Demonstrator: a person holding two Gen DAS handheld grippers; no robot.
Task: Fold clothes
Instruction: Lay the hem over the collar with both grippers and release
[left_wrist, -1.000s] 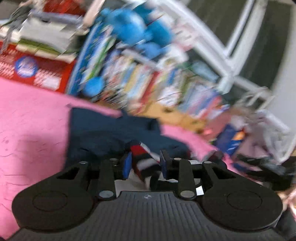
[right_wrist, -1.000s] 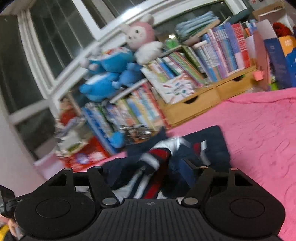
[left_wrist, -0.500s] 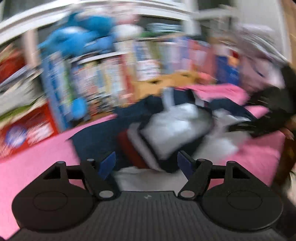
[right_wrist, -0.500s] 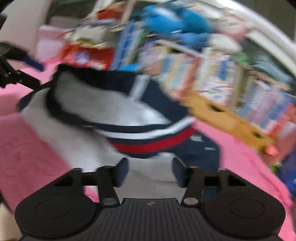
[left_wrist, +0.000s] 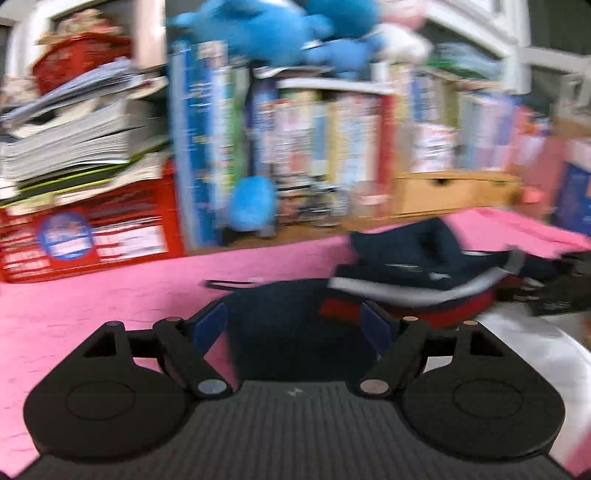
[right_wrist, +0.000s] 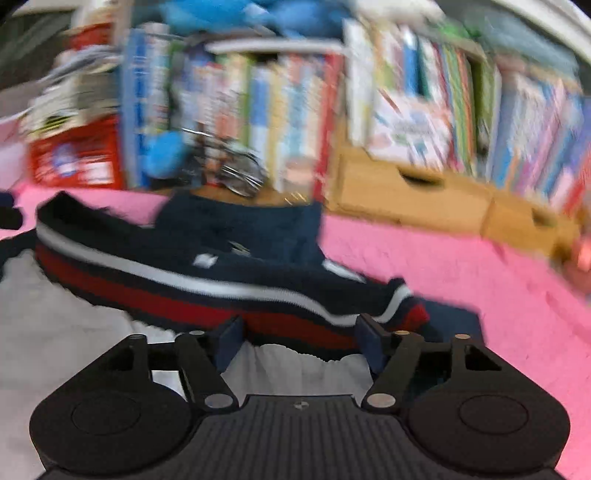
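Observation:
A navy garment (left_wrist: 295, 332) with a white and red striped band and a white lining lies rumpled on the pink surface (left_wrist: 92, 306). My left gripper (left_wrist: 293, 326) is open just above its navy left part, holding nothing. In the right wrist view the garment (right_wrist: 207, 273) lies with the red band across the middle and white fabric in front. My right gripper (right_wrist: 301, 341) is open over the band's near edge and the white fabric, holding nothing. Both views are blurred by motion.
A bookshelf full of books (left_wrist: 332, 147) with blue plush toys (left_wrist: 266, 29) on top stands along the far edge. Wooden drawers (right_wrist: 413, 192) sit below the books. A red box (left_wrist: 85, 236) and stacked papers are at the left. The other gripper (left_wrist: 561, 284) shows at right.
A second ago both grippers were shut on the garment. They opened and let it go. It now lies spread on the pink surface, and both grippers have swung to face the bookshelf.

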